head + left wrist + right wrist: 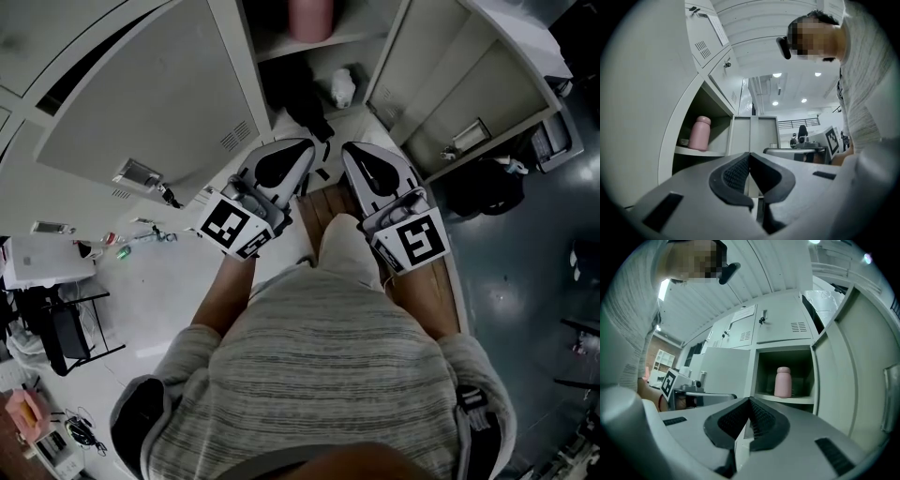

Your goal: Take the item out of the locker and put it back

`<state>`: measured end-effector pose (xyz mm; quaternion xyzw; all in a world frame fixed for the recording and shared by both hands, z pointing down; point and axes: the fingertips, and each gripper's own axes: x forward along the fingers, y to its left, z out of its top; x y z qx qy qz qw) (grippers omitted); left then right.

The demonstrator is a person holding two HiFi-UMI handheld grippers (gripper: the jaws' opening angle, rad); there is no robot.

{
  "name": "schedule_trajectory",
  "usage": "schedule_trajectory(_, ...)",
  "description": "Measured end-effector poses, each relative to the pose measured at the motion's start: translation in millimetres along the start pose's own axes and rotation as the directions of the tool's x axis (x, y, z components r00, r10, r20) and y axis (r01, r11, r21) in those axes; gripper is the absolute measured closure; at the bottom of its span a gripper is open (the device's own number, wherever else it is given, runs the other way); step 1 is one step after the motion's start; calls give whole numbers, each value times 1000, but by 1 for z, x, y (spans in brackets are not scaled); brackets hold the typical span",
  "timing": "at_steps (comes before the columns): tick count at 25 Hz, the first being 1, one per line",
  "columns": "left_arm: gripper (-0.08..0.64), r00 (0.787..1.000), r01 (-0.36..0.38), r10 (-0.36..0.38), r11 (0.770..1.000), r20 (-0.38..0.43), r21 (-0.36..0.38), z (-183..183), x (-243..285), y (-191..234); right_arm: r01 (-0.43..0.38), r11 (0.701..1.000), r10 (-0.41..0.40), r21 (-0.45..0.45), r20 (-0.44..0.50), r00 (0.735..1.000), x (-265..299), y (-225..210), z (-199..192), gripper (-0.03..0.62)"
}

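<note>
Grey metal locker [783,350], far side, stands with one compartment open. Its left door [141,103] is swung wide to the left, and a right door [459,84] is swung to the right. A person in a grey striped knit top [319,375] fills the near part of the head view, with both forearms reaching toward the locker.

The left gripper [295,155] and right gripper [361,155] sit side by side, close together, in front of the lower part of the opening and pointing at it. Left gripper [750,161]: the dark ribbed pads meet at the tips, fully closed, nothing between them. Right gripper [750,404]: the pads are pressed together, closed, empty.

The pink cylindrical bottle with a rounded cap [783,382] stands upright on the upper shelf inside the open compartment, well apart from both grippers. It also shows in the left gripper view [699,133] and at the top edge of the head view [309,17]. Below the shelf are a black bundle [305,98] and, just to its right, a small white crumpled thing [343,86]. What they are is not clear.
</note>
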<state>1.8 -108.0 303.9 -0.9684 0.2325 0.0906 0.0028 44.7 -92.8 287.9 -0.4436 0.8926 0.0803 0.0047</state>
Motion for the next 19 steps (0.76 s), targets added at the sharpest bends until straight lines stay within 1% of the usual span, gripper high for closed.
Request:
schedule_trajectory(7,552,999,37,-37,999,5,-16,-4,4,-9,6,1000,-6,4,-9,1000,-8,0,-1,568)
schedule_trajectory(12,552,999,40,-40,999,16,-20,-3,6,-5,4,1000,-4,5,-9,1000,-3,-2,1,569)
schedule_trajectory(19,551,999,44,-44,999,10,-28,-4,2,-1,0,1000,0,21,-22,1000,1,4,-1,569)
